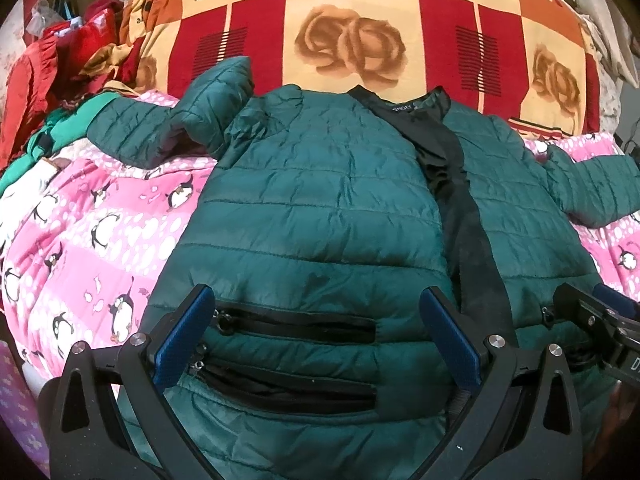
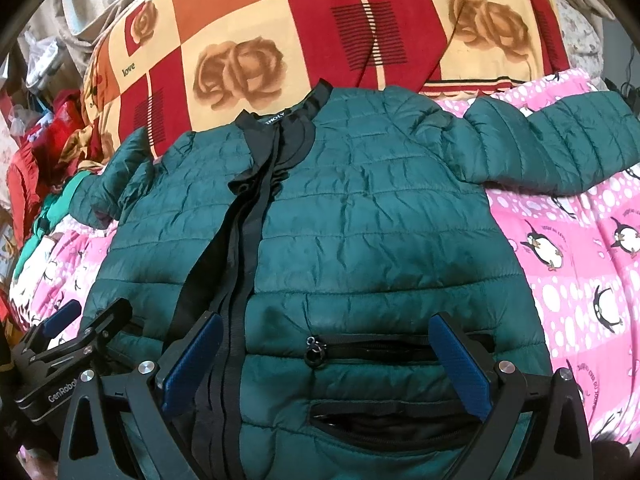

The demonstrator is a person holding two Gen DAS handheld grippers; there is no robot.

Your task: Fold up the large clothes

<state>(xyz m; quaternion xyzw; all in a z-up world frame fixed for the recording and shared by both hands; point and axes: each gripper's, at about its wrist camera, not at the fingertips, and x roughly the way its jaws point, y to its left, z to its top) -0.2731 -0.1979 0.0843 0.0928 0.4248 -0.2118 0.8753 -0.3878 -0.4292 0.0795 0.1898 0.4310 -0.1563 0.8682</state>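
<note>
A dark green quilted jacket (image 1: 312, 184) lies front up and spread on the bed, collar away from me, black zipper strip (image 1: 460, 200) down its middle. It also fills the right wrist view (image 2: 360, 208). Its left sleeve (image 1: 168, 124) and right sleeve (image 2: 560, 140) stick out sideways. My left gripper (image 1: 318, 332) is open over the jacket's left hem, around two black pocket zippers (image 1: 296, 324). My right gripper (image 2: 326, 360) is open over the right hem, above a pocket zipper (image 2: 384, 346). Each gripper shows at the edge of the other's view.
The jacket rests on a pink penguin blanket (image 1: 100, 232), also seen in the right wrist view (image 2: 580, 264). Behind lies a red, orange and cream rose-print blanket (image 1: 352, 20). A heap of red and green clothes (image 1: 52, 80) sits at the far left.
</note>
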